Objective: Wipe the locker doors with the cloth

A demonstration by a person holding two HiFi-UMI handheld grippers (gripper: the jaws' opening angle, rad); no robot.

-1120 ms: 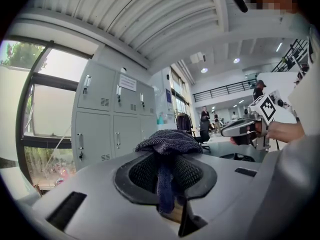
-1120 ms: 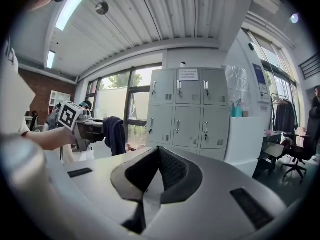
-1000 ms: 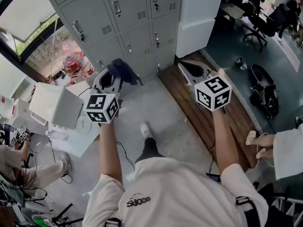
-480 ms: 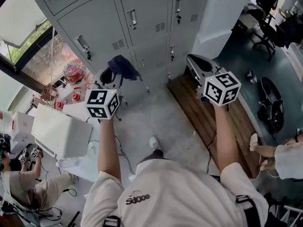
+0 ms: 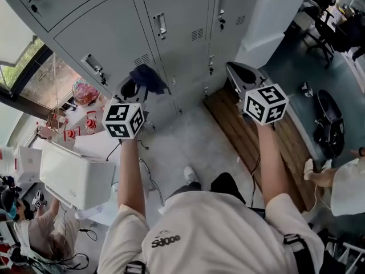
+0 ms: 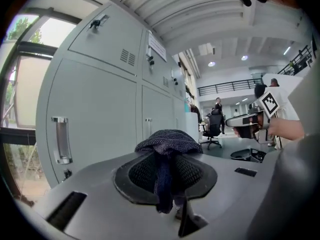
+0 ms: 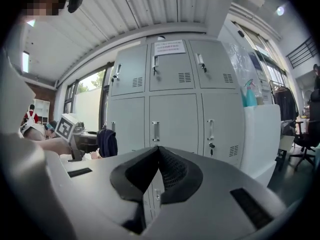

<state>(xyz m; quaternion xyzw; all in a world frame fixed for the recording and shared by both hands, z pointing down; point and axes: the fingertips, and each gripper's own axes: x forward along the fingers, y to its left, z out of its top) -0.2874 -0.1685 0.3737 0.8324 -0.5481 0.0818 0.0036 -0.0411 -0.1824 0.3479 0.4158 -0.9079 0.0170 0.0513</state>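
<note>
Cloth of dark blue knit (image 6: pixel 169 140) sits pinched in the left claw (image 5: pixel 140 84), bunched over the tips and hanging down between them. Beside it, the right claw (image 7: pixel 159 154) is closed on nothing. Both point at the grey metal locker doors (image 5: pixel 114 36) close ahead.

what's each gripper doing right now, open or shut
Left gripper: shut on the dark blue cloth.
Right gripper: shut, nothing between its jaws.
</note>
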